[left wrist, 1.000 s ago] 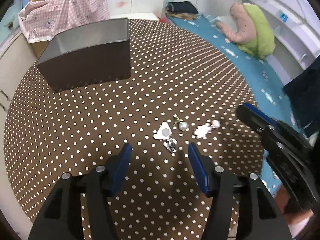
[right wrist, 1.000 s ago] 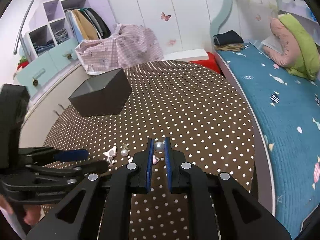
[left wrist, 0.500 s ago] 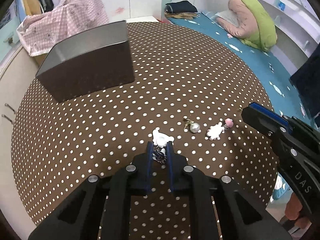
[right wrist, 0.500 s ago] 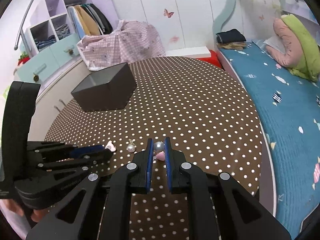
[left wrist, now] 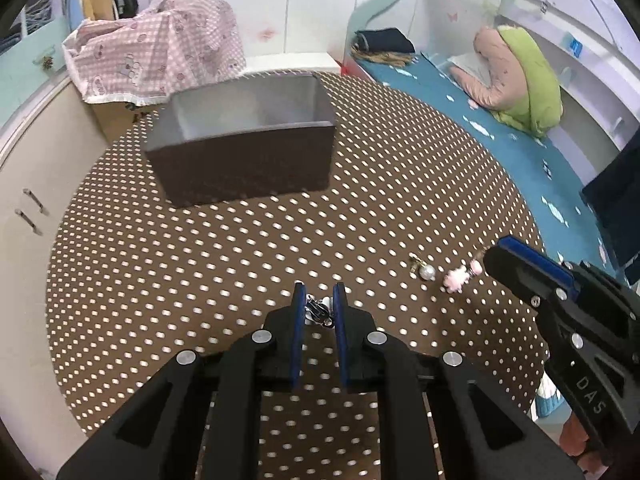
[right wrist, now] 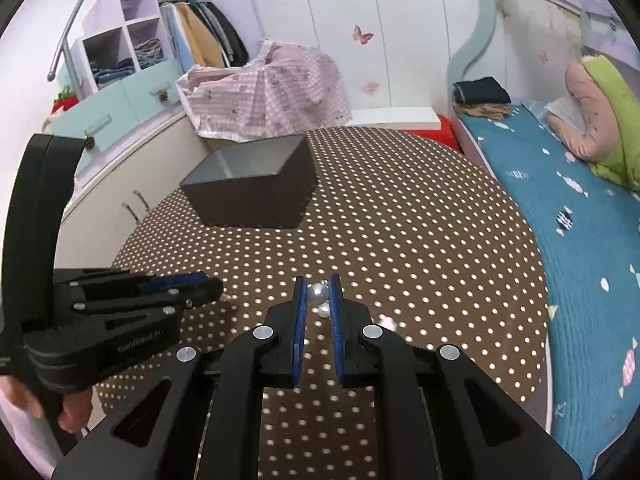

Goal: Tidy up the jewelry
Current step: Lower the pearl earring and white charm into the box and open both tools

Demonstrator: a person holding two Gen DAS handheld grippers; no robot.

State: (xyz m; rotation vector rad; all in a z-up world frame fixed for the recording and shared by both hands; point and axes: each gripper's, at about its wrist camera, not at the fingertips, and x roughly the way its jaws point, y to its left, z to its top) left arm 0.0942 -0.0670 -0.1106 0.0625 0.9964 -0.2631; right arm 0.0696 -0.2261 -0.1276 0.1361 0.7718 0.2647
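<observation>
— Lifted clear of the cloth since a moment ago, the silver charm (left wrist: 318, 309) now hangs pinched between the left tongs (left wrist: 319, 304), which a second back stood spread wide over it. What about the other side?

— Right tongs (right wrist: 318, 295) are narrow too, closed on a pearl earring (right wrist: 317, 292) that sits at their tips, as it did before. In the left wrist view the same tongs come in from the right edge.

— And the pieces left lying?

— On the counter (left wrist: 400, 184), covered in brown cloth with white dots, a second pearl earring (left wrist: 426, 272) with a gold hook lies right of the left tongs. Just beside it, further right, is a pink-and-white charm (left wrist: 456, 279), close to the tip of the right tongs.

— Where is the box?

— Dark grey box (left wrist: 244, 140), open at the top, stands at the far left of the counter, well apart from the jewelry. Its inside is pale grey; whether anything lies in it, I cannot tell. Behind it is a pink checked cloth (left wrist: 160, 44), and to the far right a bed (left wrist: 520, 168) with a blue cover.
</observation>
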